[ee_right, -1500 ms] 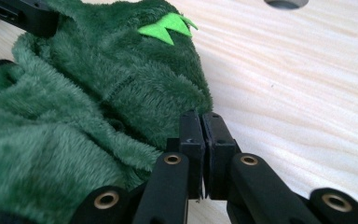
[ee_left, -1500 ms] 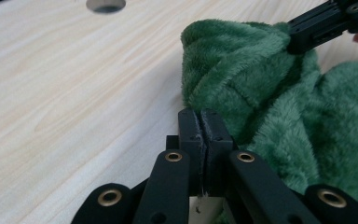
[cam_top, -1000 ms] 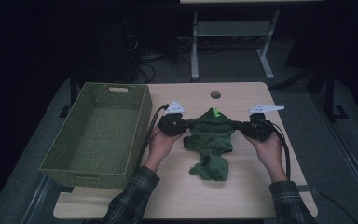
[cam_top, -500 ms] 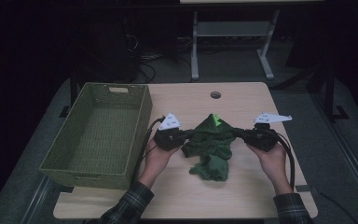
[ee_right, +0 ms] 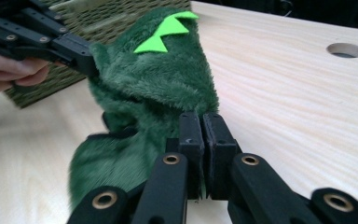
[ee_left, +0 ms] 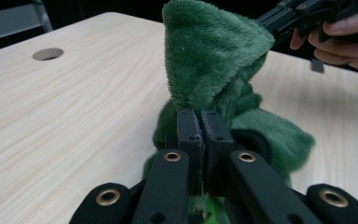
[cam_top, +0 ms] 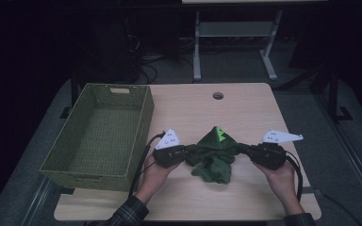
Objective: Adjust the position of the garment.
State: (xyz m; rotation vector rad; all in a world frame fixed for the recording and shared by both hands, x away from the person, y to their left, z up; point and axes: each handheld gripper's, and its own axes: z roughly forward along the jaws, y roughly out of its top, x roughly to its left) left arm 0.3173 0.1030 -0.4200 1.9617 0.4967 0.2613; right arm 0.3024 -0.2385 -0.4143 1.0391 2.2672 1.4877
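Green plush garment, a hooded fuzzy piece with bright green spikes along the hood, is held between the two grippers above the near middle of the wooden table; its hood is raised into a peak between the jaws, while its lower folds hang down and rest on the tabletop just below them; one edge is pinched by the left gripper, whose jaws are pressed together on the fabric, and the opposite edge is pinched by the right gripper, whose jaws are likewise closed tight on the plush; in the high view the left gripper and right gripper are seen facing each other, each gripped by a hand, with a pale plate on top of each; a woven green basket is seen beyond the left gripper's outer side, standing at the table's left edge; a round hole in the tabletop lies well beyond the jaws, toward the far edge.
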